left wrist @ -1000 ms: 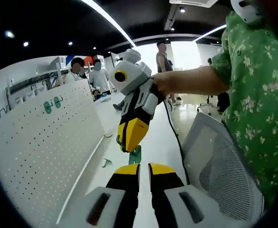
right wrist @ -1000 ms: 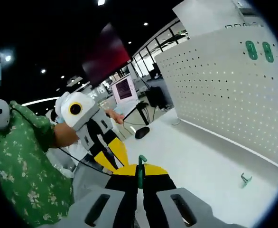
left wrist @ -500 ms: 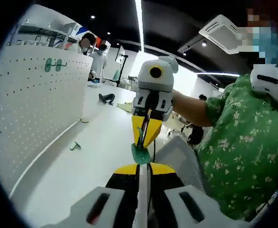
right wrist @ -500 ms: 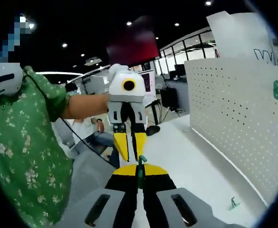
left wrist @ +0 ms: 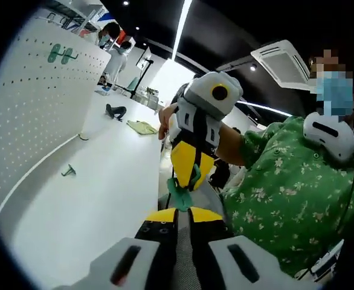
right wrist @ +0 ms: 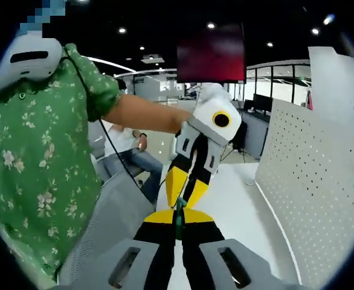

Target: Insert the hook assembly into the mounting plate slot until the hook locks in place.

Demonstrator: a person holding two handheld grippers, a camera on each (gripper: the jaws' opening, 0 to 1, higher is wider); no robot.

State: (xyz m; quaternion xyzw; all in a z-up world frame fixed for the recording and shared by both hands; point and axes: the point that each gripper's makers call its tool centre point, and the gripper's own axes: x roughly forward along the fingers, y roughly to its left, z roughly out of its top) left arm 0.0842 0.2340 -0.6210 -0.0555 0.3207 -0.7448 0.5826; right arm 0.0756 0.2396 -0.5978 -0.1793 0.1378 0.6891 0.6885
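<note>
Biggest first: perforated mounting plate (left wrist: 26, 115), upright along the far edge of the white table (left wrist: 92, 205), with two green hooks (left wrist: 59, 53) already seated high on it. Beside the table, a person in a green floral shirt (left wrist: 286, 205).

In the air off the table's near edge, well apart from the plate: right gripper (right wrist: 178, 212), clenched on the green hook assembly (right wrist: 178, 208), and left gripper (left wrist: 178, 212) facing it tip to tip. In the right gripper view, left gripper's yellow fingers (right wrist: 176, 184) parted, bracketing the assembly's free end without pinching it.

Smallest: spare green hook (left wrist: 68, 171) lying loose on the table near the plate's foot.

Judged as a handover or regrip, insertion not yet begun. Risks from here:
- Could drop the assembly if let go before the receiving fingers close.
- Could twist it in a thin edge-on pinch, then miss the slot or jam short of locking.
- Could lose sight of the plate by working this far off to the side.
</note>
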